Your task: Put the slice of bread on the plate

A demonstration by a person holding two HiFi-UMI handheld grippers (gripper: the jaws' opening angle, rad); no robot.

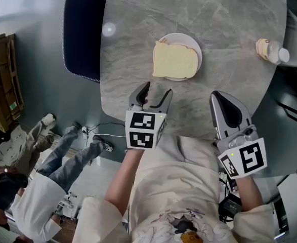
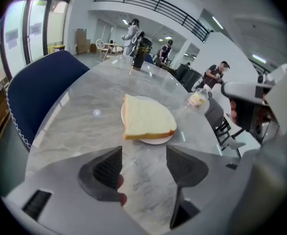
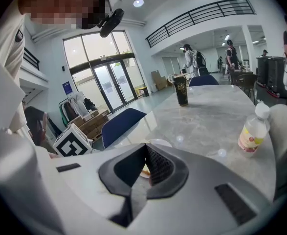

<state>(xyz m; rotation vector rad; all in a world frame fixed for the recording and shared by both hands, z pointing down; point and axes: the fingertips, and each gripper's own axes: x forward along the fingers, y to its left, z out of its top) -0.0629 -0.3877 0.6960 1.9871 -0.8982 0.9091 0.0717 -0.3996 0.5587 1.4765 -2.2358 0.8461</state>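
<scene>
Grey marble covers the round counter (image 1: 229, 29), which stands in a big open hall with a blue chair (image 1: 82, 32) tucked in at its left side and a small bottle (image 1: 271, 50) near its right edge. The job looks finished. The slice of bread (image 1: 174, 61) lies flat on the white plate (image 1: 195, 44) near the middle of the counter, covering most of it and hanging over the rim on the left and near sides. Nothing seems left but to draw the grippers away. The slice is close to square. Its slightly longer side appears to run left to right across the counter, with the straight edge to the person's left and the rounded end towards the bottle. The left gripper (image 1: 157, 90) sits just short of the plate with its jaws spread and nothing between them. The right gripper (image 1: 220, 101) is off to the right near the counter's edge, clenched and empty.
</scene>
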